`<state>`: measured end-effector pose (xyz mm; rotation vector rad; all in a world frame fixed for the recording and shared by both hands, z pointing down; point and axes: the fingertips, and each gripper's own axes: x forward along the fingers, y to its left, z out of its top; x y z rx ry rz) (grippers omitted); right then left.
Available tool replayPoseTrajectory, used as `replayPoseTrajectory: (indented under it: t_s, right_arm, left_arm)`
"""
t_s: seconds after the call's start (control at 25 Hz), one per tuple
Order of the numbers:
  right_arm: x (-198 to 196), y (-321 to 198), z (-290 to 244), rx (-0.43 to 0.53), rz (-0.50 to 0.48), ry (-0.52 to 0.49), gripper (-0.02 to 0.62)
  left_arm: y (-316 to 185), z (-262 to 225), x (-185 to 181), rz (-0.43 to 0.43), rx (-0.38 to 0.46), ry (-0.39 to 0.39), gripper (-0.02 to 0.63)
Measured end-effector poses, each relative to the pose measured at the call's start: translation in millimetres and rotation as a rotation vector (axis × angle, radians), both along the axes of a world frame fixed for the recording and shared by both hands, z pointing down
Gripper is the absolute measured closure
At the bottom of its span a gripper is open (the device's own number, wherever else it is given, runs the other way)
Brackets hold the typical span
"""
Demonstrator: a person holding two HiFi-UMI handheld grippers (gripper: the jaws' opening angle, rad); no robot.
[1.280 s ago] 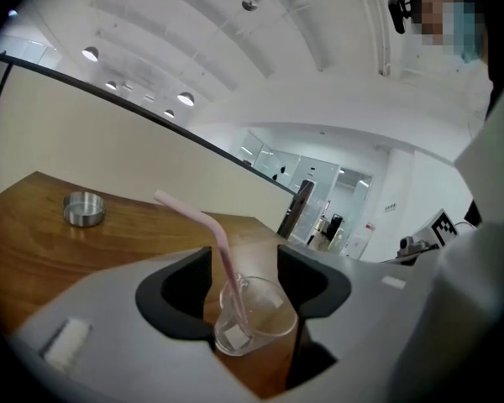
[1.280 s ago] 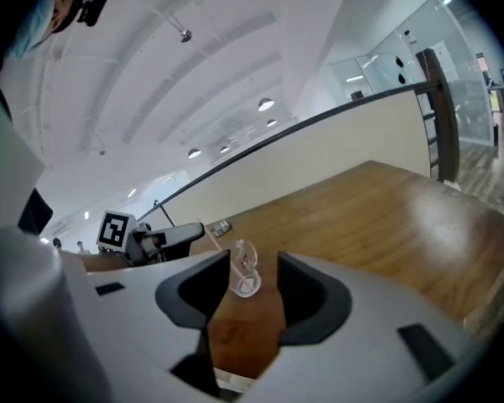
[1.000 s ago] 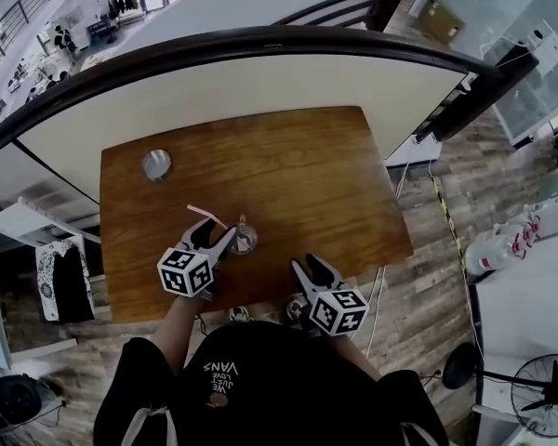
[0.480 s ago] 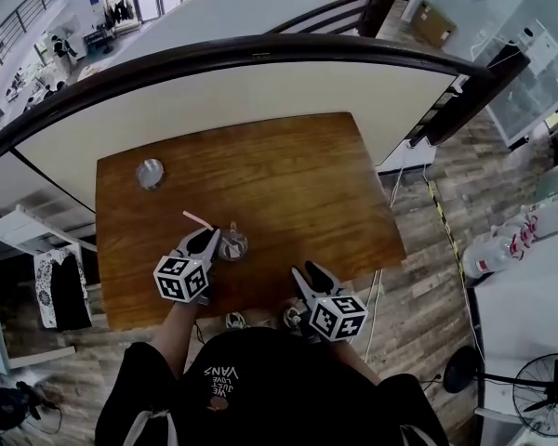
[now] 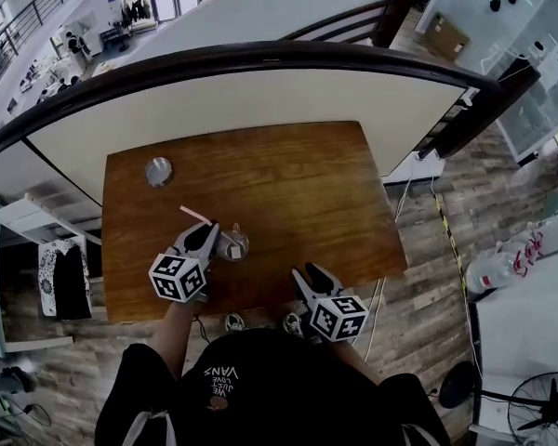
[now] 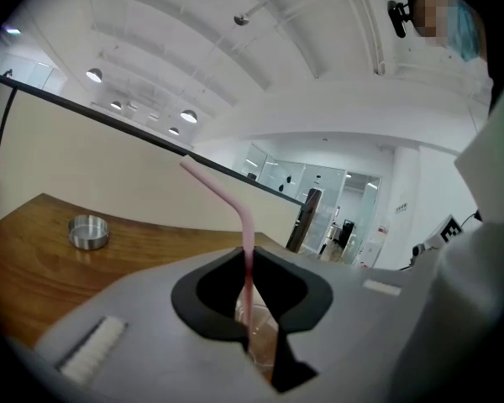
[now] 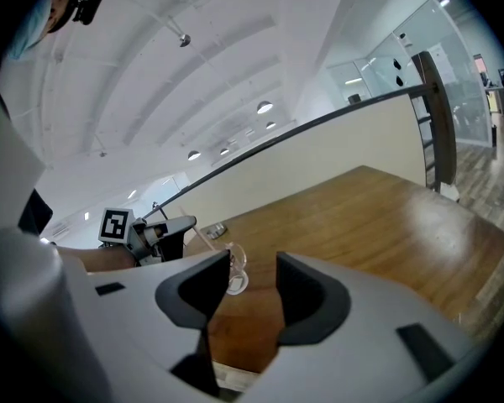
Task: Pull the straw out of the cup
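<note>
Two grippers: our left gripper (image 5: 212, 232), nearly level, is closing its jaws on the one pink straw (image 6: 235, 204), which seems to stand in the one clear cup (image 5: 233, 244). Our right gripper (image 5: 307, 273), tilted down, gapes empty.

1. Pink straw (image 6: 245, 225): thin, bendy type. The lower part stands upright and the top bends off up-left.
2. Its lower end is down in the cup (image 5: 232, 244). The left gripper (image 6: 250, 309) jaws are closing on the straw, pinching it just above the rim.
3. The cup is small, clear and upright, on the wood table (image 5: 298, 175) near its front edge.
</note>
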<state>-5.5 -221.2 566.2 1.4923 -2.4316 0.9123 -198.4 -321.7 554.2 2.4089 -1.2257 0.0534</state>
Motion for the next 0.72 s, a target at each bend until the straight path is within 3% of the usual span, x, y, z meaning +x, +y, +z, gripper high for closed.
replayPoseTrajectory:
  t_s: [0.36,0.72]
  right_arm:
    - [-3.1,-13.3,-10.1,0.023,-0.089,-0.005,0.431]
    - [-14.9,-23.1,-19.2,0.047,-0.213,-0.016,0.431]
  left_arm:
    - [1.9,-41.9,-4.1,-0.056,0.113,-0.044,0.568]
    - [25.6,-89.1,-24.1,-0.176,0.225,-0.07,0.568]
